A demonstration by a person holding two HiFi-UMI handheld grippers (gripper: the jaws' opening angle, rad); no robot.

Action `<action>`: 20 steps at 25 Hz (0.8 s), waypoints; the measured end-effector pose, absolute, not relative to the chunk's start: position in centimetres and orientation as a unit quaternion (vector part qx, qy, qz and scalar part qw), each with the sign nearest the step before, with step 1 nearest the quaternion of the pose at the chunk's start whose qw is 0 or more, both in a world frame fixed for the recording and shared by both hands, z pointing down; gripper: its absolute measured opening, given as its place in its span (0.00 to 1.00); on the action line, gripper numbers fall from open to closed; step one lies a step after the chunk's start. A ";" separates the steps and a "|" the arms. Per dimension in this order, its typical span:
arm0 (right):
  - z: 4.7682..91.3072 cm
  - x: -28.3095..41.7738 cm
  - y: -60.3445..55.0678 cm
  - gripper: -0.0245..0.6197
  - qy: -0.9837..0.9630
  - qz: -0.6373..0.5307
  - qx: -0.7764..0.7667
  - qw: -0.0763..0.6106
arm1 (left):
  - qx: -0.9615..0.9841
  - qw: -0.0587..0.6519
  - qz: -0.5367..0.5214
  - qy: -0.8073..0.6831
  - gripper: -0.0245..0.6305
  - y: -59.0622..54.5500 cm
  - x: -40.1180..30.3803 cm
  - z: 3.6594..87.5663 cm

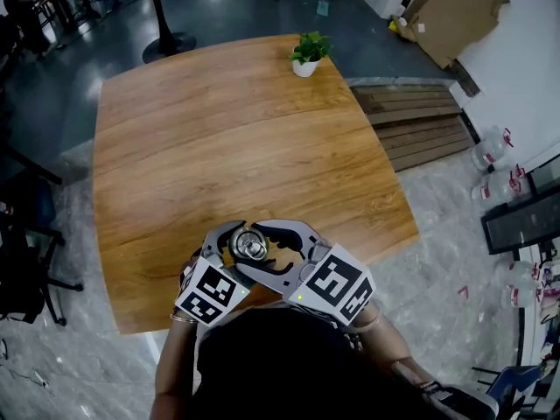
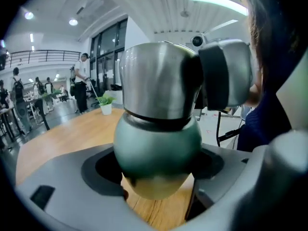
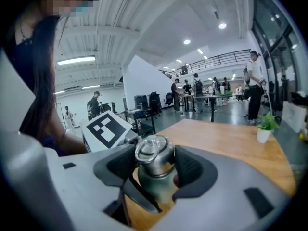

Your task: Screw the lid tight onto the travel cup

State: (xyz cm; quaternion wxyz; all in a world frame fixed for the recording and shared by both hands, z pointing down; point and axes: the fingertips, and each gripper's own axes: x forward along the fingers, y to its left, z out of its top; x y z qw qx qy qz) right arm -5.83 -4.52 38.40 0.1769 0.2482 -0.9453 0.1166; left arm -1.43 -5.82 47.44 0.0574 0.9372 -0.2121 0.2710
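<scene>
Now, lid [image 3: 153, 150] in right hand-held gripper [image 3: 154, 170]

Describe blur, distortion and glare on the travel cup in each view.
Left gripper view: the travel cup is close, soft and bulged by the wide lens; right gripper view: the lid is sharp, with bright reflections; head view: even light, table edges bowed.

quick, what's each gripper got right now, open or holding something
left gripper: closed on the travel cup, around its green body
right gripper: closed on the lid
</scene>
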 end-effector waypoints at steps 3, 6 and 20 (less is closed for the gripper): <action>38.1 -5.5 -5.5 0.43 -0.931 0.121 0.304 0.161 | 0.921 0.067 0.275 -0.267 0.64 -6.9 -1.7 47.3; 37.6 -5.5 -6.0 0.43 -0.922 0.124 0.338 0.141 | 0.904 0.068 0.269 -0.324 0.64 -8.0 -2.0 46.6; 36.9 -6.0 -6.2 0.44 -0.931 0.128 0.316 0.133 | 0.906 0.072 0.280 -0.311 0.64 -8.2 -2.3 46.2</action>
